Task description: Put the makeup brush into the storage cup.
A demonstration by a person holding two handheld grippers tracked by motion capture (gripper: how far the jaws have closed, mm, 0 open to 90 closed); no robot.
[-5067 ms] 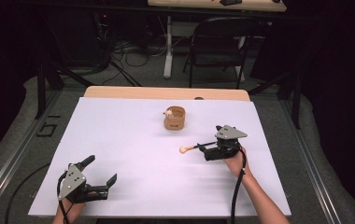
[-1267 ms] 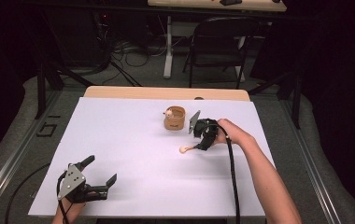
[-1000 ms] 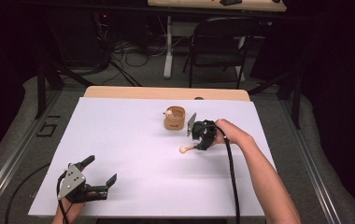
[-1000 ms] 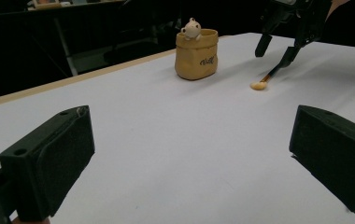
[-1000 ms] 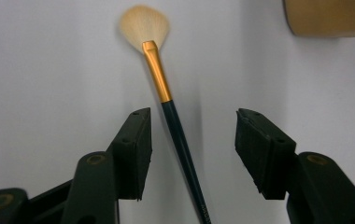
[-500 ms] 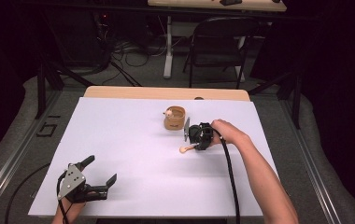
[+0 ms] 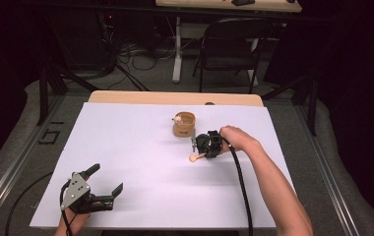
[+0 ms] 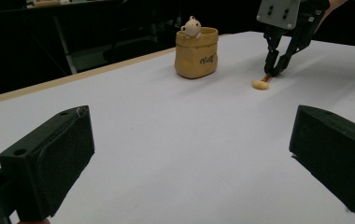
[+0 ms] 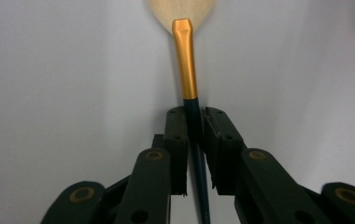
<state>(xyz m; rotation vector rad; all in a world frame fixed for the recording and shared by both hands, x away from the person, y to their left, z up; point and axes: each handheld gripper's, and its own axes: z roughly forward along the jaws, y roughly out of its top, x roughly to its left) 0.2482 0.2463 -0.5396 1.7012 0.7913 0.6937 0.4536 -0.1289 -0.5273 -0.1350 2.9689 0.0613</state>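
We hold the makeup brush [image 9: 190, 79] by its dark handle in the right gripper [image 9: 194, 126]; its fingers have just closed on it, its long axis running straight ahead between them.

Dark room. White-topped desk [image 7: 126, 147] with wood far edge, folding chair [image 7: 227, 54] behind it, cables [image 7: 140, 61] on grey floor [image 7: 27, 113].

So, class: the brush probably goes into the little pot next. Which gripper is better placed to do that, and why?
The right gripper: its jaws have just closed on the brush handle, close beside the pot. The left gripper sits open at the near table edge, far from both.
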